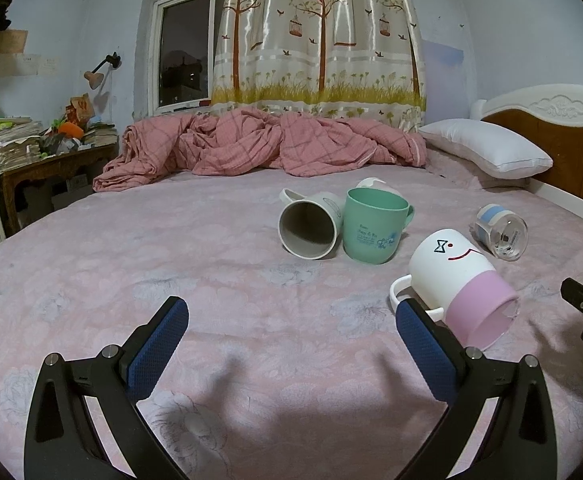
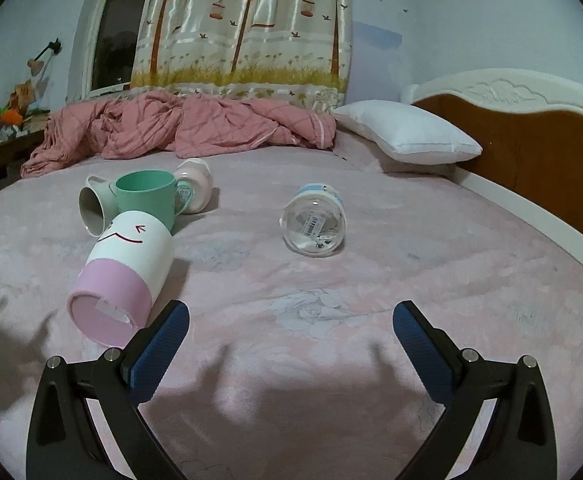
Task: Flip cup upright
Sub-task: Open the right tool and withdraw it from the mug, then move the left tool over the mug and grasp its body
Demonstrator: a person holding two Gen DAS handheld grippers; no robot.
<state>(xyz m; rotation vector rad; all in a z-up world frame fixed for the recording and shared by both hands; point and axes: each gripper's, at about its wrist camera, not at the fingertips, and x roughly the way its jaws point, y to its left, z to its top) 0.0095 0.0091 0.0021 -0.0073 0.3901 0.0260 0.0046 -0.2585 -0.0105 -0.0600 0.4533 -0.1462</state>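
Nearest on the bedspread (image 1: 251,300), the white-and-pink cup (image 1: 461,284) lies tipped, mouth toward me. My left gripper (image 1: 291,320) and right gripper (image 2: 291,322) hang wide open, empty. I would clamp its white wall, then rotate slowly; soft bedding may topple it.

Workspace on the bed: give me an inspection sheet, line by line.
Surface: pink floral bedsheet, soft and wrinkled.
Job's things: white-and-pink cup on its side; grey mug on its side, mouth to camera; green cup upright; clear glass cup on its side; a pale cup lying behind the green one.
Clutter: crumpled pink quilt, white pillow.
Grippers: left gripper open, empty; right gripper open, empty.
Cables: nothing seen.
Surroundings: headboard, tree-print curtain, dark window, cluttered desk.
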